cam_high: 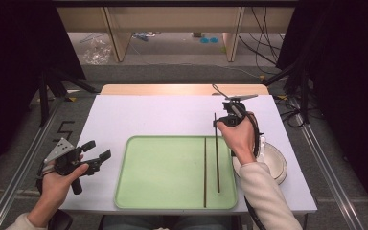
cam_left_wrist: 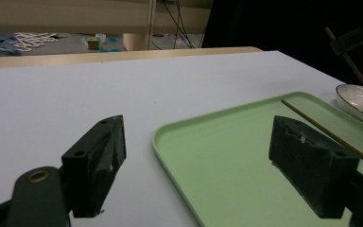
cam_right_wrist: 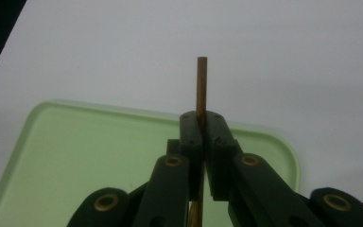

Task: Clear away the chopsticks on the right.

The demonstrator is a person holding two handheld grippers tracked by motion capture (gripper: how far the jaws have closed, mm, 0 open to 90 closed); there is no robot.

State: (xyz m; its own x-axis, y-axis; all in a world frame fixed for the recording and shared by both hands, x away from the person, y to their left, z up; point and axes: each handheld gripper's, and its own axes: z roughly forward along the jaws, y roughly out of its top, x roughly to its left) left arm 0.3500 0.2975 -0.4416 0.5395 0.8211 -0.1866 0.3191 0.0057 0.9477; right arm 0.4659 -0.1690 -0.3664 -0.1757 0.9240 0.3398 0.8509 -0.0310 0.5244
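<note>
Right gripper [cam_high: 222, 120]: your jaws are pinched tight on one chopstick [cam_high: 217, 153] near its far end; its near tip rests in the green tray [cam_high: 167, 191], beside the second chopstick [cam_high: 205, 172]. Risk: the thin stick could pivot or slip in the narrow pinch and roll against its mate. Your right wrist reaches forward. Left gripper [cam_high: 98, 152] idles wide open, empty, left of the tray.

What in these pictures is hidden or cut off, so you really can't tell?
- Bowl: in the high view the right hand and sleeve hide its near side; its inside is unreadable.
- Held chopstick: in the right gripper view the right tongs cover its lower length.
- Second chopstick: the left gripper view's edge cuts it off behind the left tongs.
- Floor clutter: too small to identify.
</note>
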